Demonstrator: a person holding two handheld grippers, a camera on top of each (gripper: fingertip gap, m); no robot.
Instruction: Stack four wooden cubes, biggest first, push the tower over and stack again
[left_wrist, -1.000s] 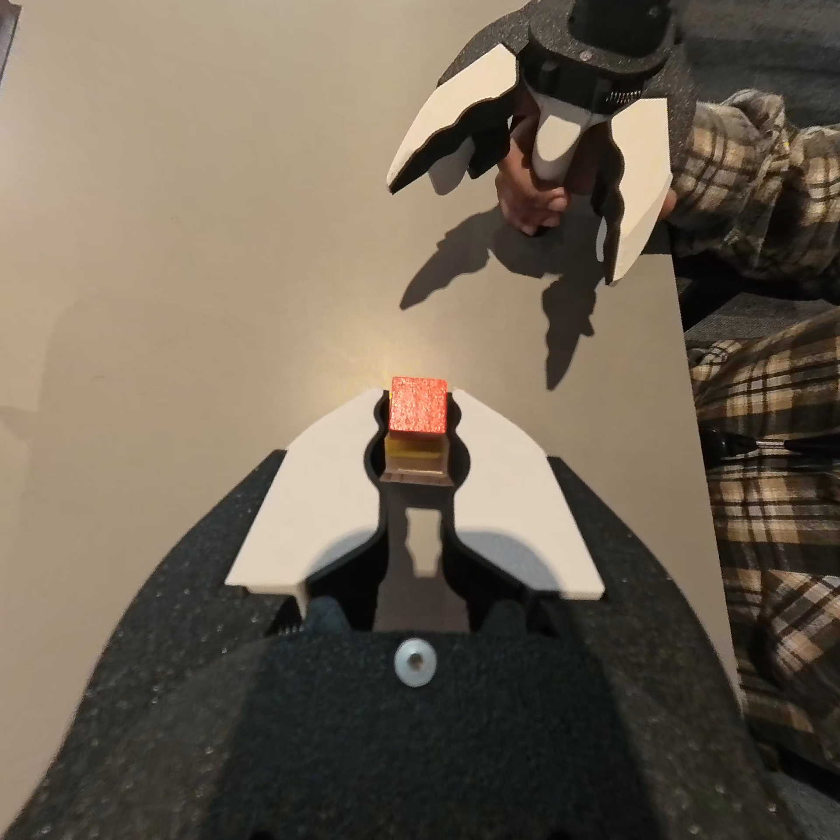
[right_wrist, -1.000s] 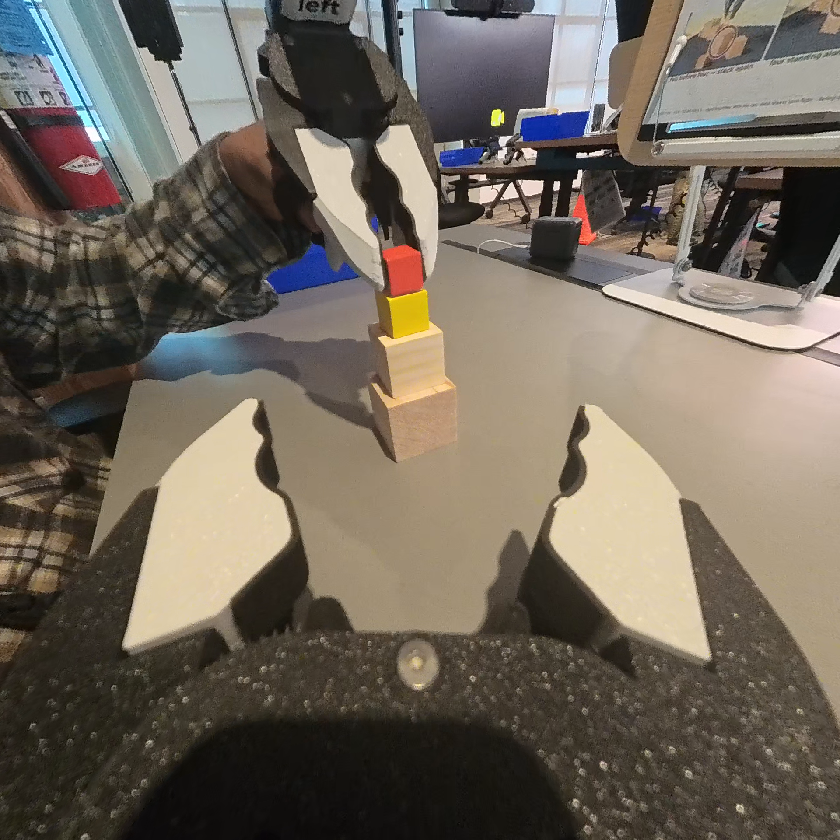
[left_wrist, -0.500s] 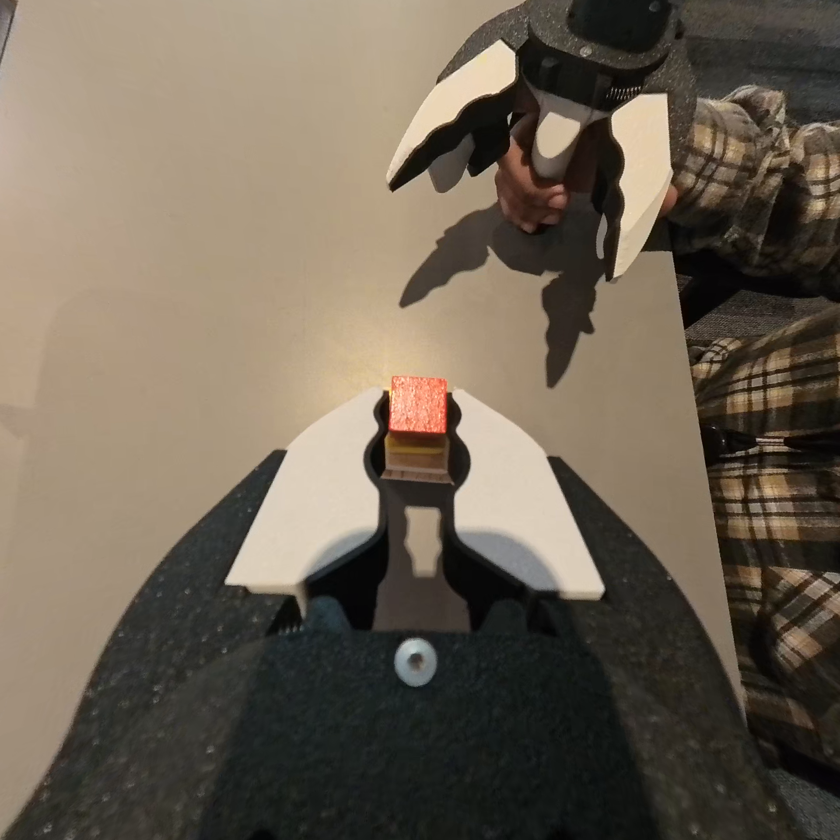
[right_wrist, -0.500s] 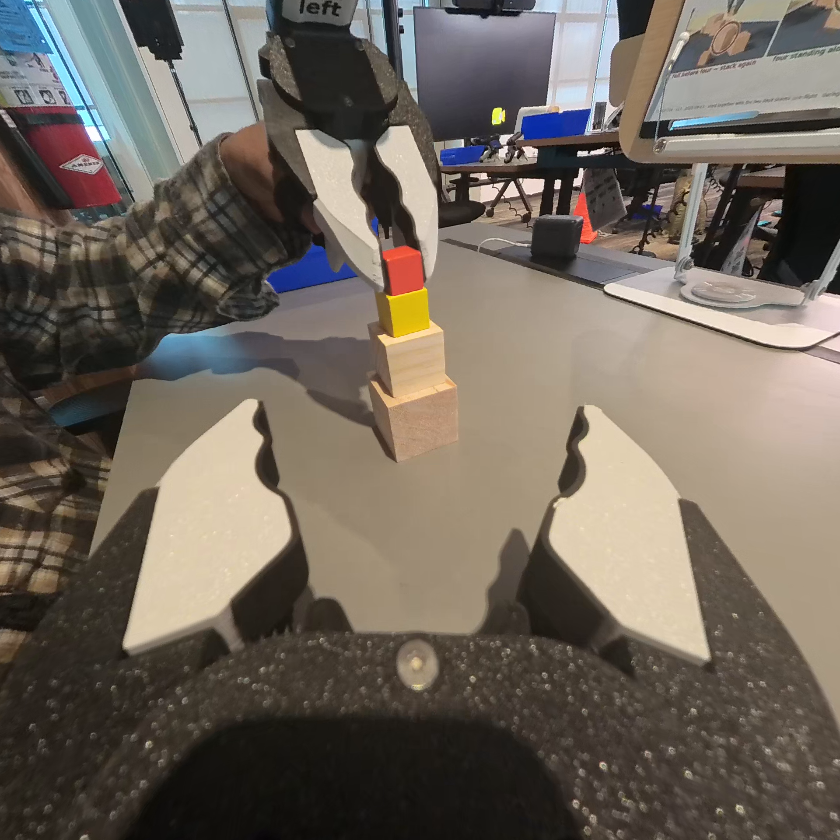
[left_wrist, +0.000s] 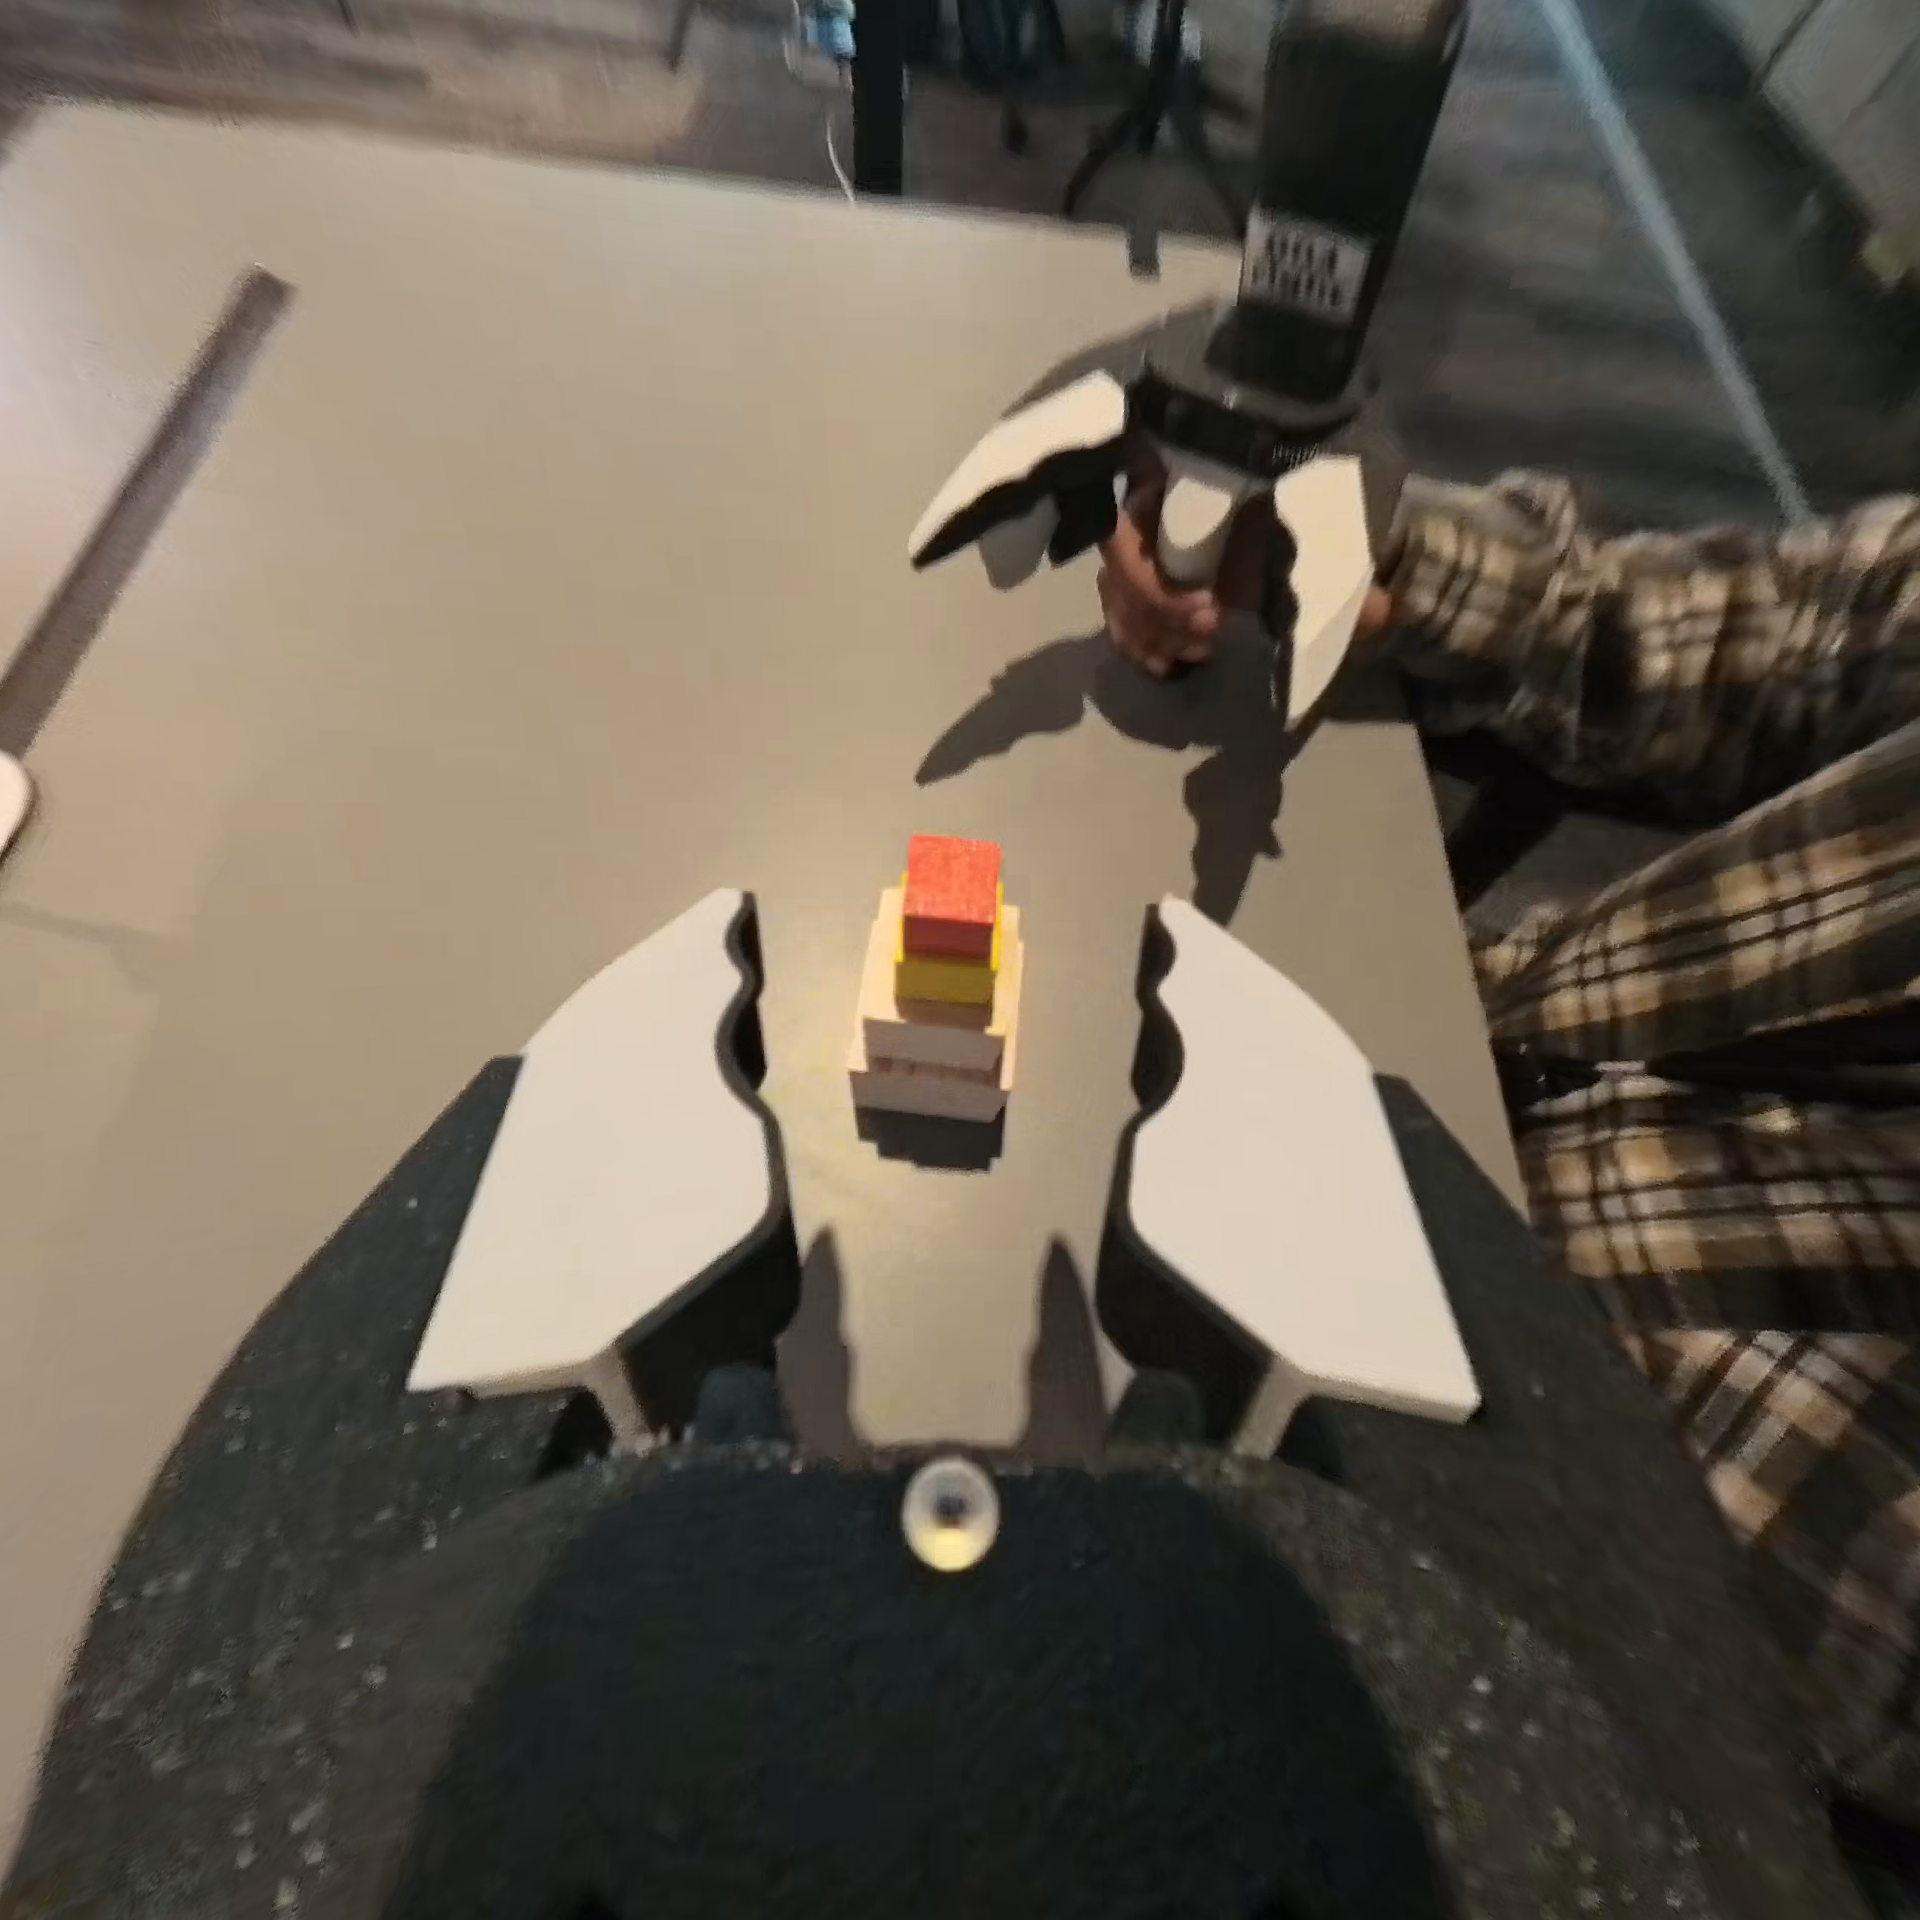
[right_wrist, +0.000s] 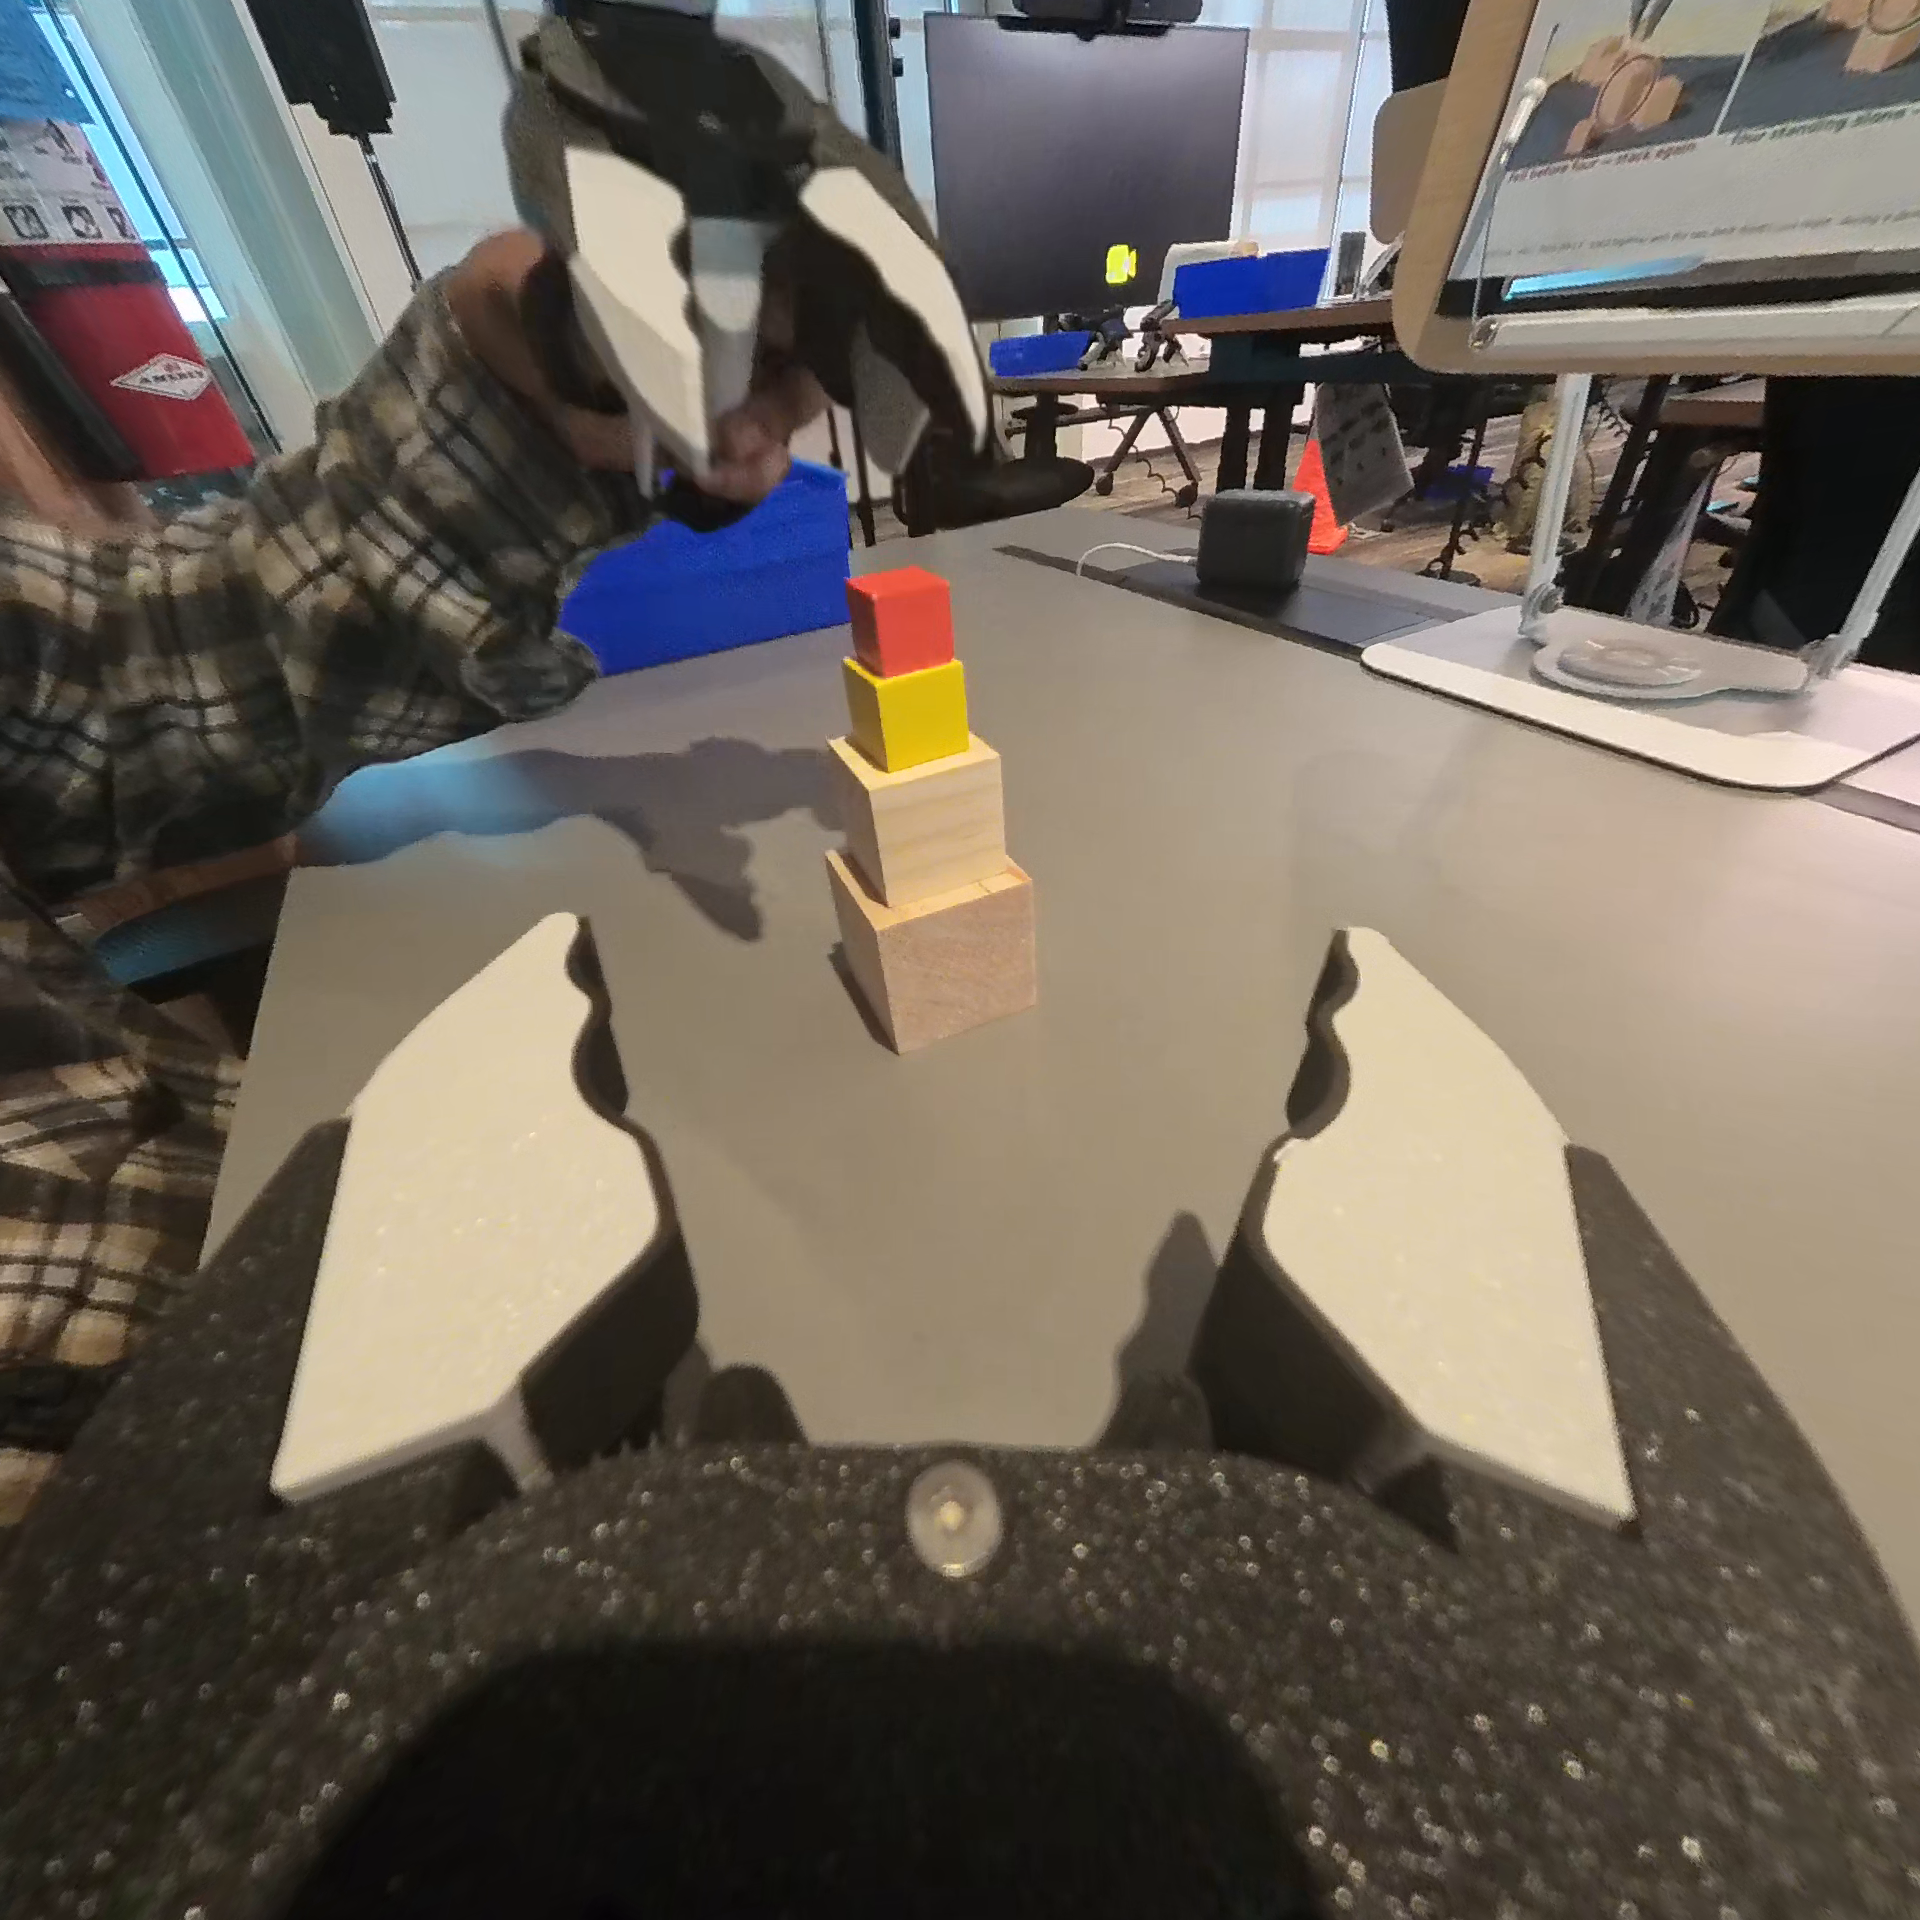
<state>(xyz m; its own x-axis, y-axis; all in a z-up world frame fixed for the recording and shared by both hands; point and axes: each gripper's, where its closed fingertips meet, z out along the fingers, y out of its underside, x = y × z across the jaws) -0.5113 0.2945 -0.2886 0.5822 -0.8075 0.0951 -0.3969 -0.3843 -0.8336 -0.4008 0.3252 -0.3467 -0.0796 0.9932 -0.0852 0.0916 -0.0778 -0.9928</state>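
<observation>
A tower of four cubes stands on the grey table (right_wrist: 1351, 935): a big plain wooden cube (right_wrist: 940, 961) at the bottom, a smaller plain wooden cube (right_wrist: 925, 821), a yellow cube (right_wrist: 906, 713), and a red cube (right_wrist: 900, 619) on top. From above, the left wrist view shows the red cube (left_wrist: 951, 894) over the yellow cube (left_wrist: 943, 977). My left gripper (left_wrist: 951, 997) is open and empty, raised above the tower; it also shows in the right wrist view (right_wrist: 790, 405). My right gripper (right_wrist: 961, 1029) is open and empty, short of the tower; it also shows in the left wrist view (left_wrist: 1132, 613).
A blue bin (right_wrist: 717, 582) sits beyond the table's far left edge. A dark small box (right_wrist: 1252, 540) and a white stand base (right_wrist: 1631, 686) are at the back right. A person's plaid sleeve (right_wrist: 312, 592) reaches in from the left. About 15 cm separates my left fingertips from my right. My left gripper is the nearer one to the red cube (right_wrist: 900, 619): about 5 cm, against 11 cm. Look for it in the left wrist view (left_wrist: 968, 860) too.
My left gripper has opened, let go of the red cube and lifted up and away. The red cube stays on top of the tower. My right gripper has barely moved.
</observation>
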